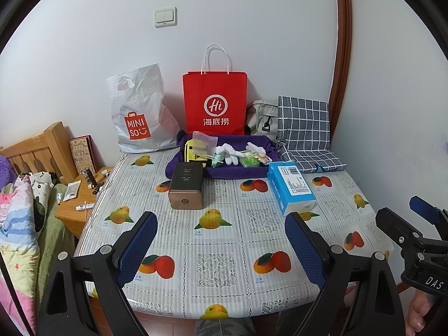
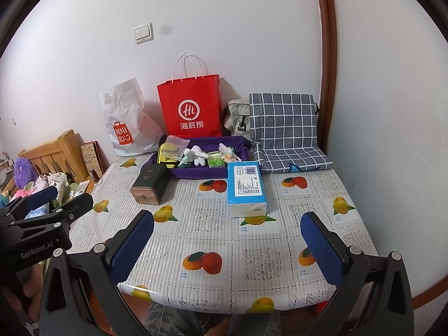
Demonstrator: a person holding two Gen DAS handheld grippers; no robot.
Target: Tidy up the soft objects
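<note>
The left gripper (image 1: pixel 221 231) was held level and pointed forward, its jaws spread wide with nothing between the blue pads (image 1: pixel 138 247). The right gripper (image 2: pixel 228 231) sat beside it in the same pose, jaws also spread wide and empty. Each appeared at the edge of the other's view. The person's fingers (image 1: pixel 418 312) wrapped the right handle, and those of the left hand (image 2: pixel 29 281) gripped the left one.

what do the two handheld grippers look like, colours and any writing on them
Both the left gripper and right gripper have black angular plastic frames with silver rivets and blue textured pads on the fingers. White lettering marks the bodies: "GenRobot.AI" on the left, "DAS" on the right. No cables or sleeves show.
</note>
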